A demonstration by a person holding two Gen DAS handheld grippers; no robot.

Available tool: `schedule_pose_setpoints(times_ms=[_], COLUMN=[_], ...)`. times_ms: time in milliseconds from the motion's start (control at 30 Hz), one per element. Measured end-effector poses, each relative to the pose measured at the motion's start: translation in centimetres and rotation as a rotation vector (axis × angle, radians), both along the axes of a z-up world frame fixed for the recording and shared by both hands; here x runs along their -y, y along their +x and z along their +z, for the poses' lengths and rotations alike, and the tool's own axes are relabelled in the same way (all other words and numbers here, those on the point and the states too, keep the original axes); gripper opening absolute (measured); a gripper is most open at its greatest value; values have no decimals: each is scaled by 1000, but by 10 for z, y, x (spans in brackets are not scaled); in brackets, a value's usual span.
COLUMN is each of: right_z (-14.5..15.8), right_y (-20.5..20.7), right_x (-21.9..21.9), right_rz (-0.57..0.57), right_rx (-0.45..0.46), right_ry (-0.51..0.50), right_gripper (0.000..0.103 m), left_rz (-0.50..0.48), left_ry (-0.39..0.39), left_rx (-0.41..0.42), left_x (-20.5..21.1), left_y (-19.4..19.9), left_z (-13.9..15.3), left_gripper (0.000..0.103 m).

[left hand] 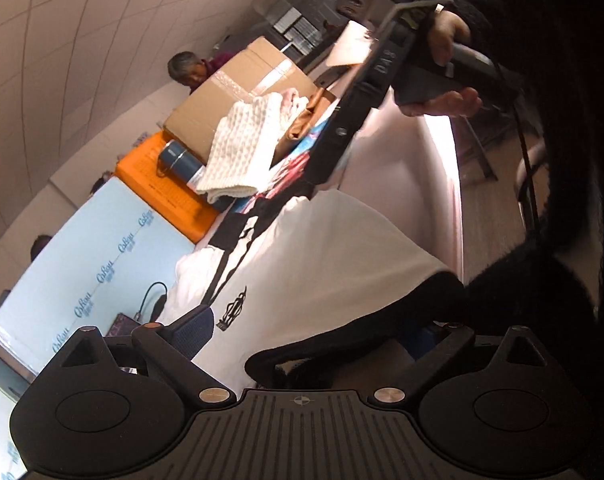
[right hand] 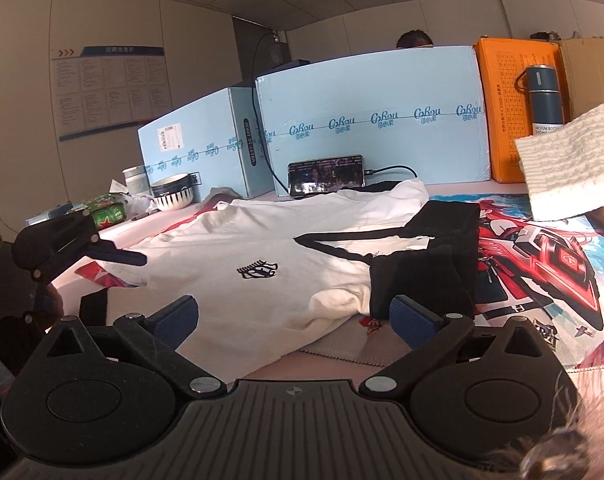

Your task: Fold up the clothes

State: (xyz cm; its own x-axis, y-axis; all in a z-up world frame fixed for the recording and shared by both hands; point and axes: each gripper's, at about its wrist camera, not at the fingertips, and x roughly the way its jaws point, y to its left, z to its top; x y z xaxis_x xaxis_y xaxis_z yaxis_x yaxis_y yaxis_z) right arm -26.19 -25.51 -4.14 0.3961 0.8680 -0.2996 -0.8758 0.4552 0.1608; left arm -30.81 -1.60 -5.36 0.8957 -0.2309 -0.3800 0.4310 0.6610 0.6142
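The white shirt (right hand: 238, 248) with black trim lies spread on the bench (right hand: 382, 354), on a printed mat (right hand: 542, 264), just in front of the propped phone (right hand: 326, 174). The right tongs (right hand: 294, 320) hang spread wide at its near hem, gripping nothing. The left tongs (left hand: 322, 332) sit over the black-edged sleeve (left hand: 354, 344); whether they pinch it, I cannot tell.

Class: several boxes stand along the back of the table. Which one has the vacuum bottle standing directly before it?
The orange box: the blue vacuum bottle stands against it, unlike the light-blue boxes and brown carton.
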Motion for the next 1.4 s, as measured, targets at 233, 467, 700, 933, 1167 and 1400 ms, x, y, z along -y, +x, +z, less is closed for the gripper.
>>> schedule_pose_setpoints(times_ms=[233, 467, 700, 933, 1167, 1400], right_z=[-3, -11, -5, 24, 52, 74], right_y=[-33, -34, -30, -8, 17, 71], right_x=[-20, -69, -94, -86, -85, -98], right_rz=[189, 260, 385, 397, 373, 341], right_rx=[178, 335, 364, 254, 249, 201], right_ry=[-163, -135, -97, 33, 105, 134], right_gripper=[103, 103, 19, 7, 4, 2], left_rz=[79, 113, 138, 198, 318, 458], left_ry=[-353, -435, -454, -333, -297, -373], left_rx=[34, 43, 55, -41, -139, -187], left_x=[-35, -54, -72, -78, -125, -205], left_y=[12, 4, -10, 8, 31, 22], left_z=[25, 34, 42, 26, 19, 36], left_gripper=[98, 98, 98, 97, 32, 28])
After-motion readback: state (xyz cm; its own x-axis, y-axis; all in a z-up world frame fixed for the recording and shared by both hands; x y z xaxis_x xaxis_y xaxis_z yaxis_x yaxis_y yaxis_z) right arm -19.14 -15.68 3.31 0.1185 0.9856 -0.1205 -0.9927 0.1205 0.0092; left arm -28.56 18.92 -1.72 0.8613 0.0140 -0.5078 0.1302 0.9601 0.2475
